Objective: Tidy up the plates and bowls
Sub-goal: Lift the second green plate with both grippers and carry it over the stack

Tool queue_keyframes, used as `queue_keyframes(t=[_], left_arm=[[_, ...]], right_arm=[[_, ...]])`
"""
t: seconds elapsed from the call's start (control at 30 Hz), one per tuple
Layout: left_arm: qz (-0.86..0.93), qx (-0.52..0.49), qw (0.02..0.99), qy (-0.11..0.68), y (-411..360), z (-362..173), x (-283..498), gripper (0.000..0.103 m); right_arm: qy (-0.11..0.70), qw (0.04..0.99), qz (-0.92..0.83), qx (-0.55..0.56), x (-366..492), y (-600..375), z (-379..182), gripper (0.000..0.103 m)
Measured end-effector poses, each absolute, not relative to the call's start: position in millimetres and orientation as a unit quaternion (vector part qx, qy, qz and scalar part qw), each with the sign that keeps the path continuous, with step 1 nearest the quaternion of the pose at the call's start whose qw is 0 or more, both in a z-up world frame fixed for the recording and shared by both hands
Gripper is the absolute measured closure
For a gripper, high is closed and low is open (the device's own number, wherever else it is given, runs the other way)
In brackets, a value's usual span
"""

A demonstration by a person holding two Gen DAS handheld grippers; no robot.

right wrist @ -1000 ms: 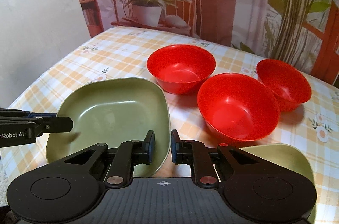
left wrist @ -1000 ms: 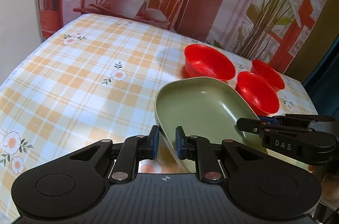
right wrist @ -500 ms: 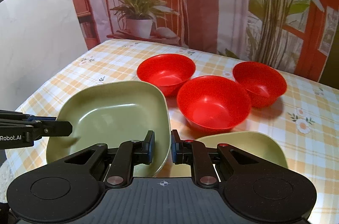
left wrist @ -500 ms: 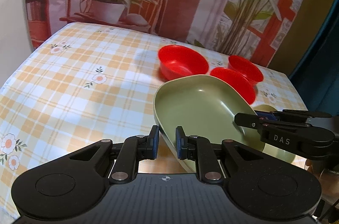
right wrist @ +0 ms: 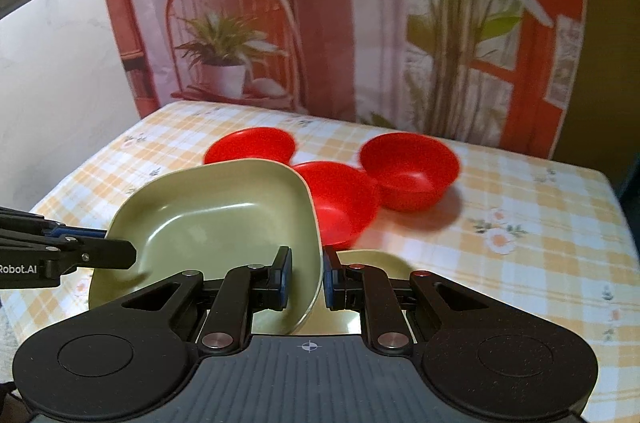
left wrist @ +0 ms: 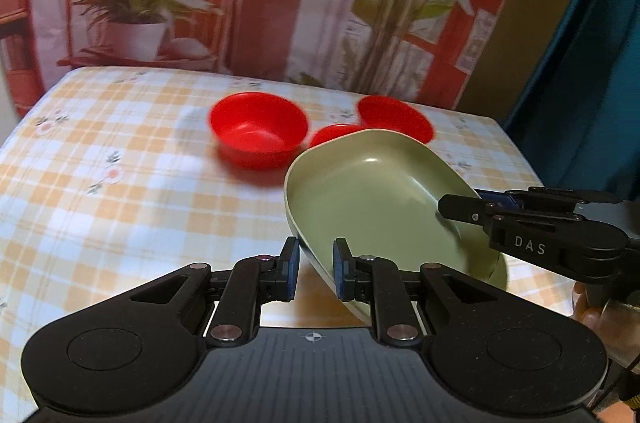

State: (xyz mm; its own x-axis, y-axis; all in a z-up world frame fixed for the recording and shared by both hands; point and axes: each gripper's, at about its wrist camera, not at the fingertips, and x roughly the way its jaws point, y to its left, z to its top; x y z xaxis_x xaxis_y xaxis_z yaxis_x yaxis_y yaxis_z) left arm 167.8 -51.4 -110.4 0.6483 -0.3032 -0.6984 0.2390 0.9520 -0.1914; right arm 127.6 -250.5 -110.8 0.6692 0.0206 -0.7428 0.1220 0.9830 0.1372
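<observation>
I hold a square-ish green plate (left wrist: 372, 207) tilted above the table, gripped from both sides. My left gripper (left wrist: 316, 263) is shut on its near-left rim. My right gripper (right wrist: 306, 271) is shut on the opposite rim, with one pad inside and one outside. Each view shows the other gripper, the right gripper (left wrist: 460, 211) and the left gripper (right wrist: 120, 253), pinching its side of the green plate (right wrist: 216, 223). A second green plate (right wrist: 376, 263) lies on the cloth under the right gripper. Three red bowls (right wrist: 250, 145) (right wrist: 340, 199) (right wrist: 408, 167) sit close together beyond.
The table wears a yellow checked cloth with flowers (left wrist: 120, 203); its right edge (right wrist: 616, 203) drops off by a dark blue curtain (left wrist: 592, 83). A printed backdrop with a chair and plants (right wrist: 228, 55) hangs behind. A hand (left wrist: 592, 307) grips the right tool.
Both grippers have risen and drawn back with the green plate between them. The red bowls now look farther off, and the second green plate has come into sight beneath.
</observation>
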Motion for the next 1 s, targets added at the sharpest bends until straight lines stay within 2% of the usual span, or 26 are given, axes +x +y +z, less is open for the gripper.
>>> queue_keyframes(t=[0.4,1.0], left_arm=[[-0.204,-0.011,0.889,0.41,-104.2,-127.4,170.0,0.083],[-0.208,0.02,0.875,0.437,-116.3,-151.8,177.1,0.082]], right_arm=[[0.422,0.9,-0.068,0.082,95.9,-296.3,-122.9,0.088],[0.436,0.892,-0.073,0.09,89.0,-298.9,-156.1,0.088]])
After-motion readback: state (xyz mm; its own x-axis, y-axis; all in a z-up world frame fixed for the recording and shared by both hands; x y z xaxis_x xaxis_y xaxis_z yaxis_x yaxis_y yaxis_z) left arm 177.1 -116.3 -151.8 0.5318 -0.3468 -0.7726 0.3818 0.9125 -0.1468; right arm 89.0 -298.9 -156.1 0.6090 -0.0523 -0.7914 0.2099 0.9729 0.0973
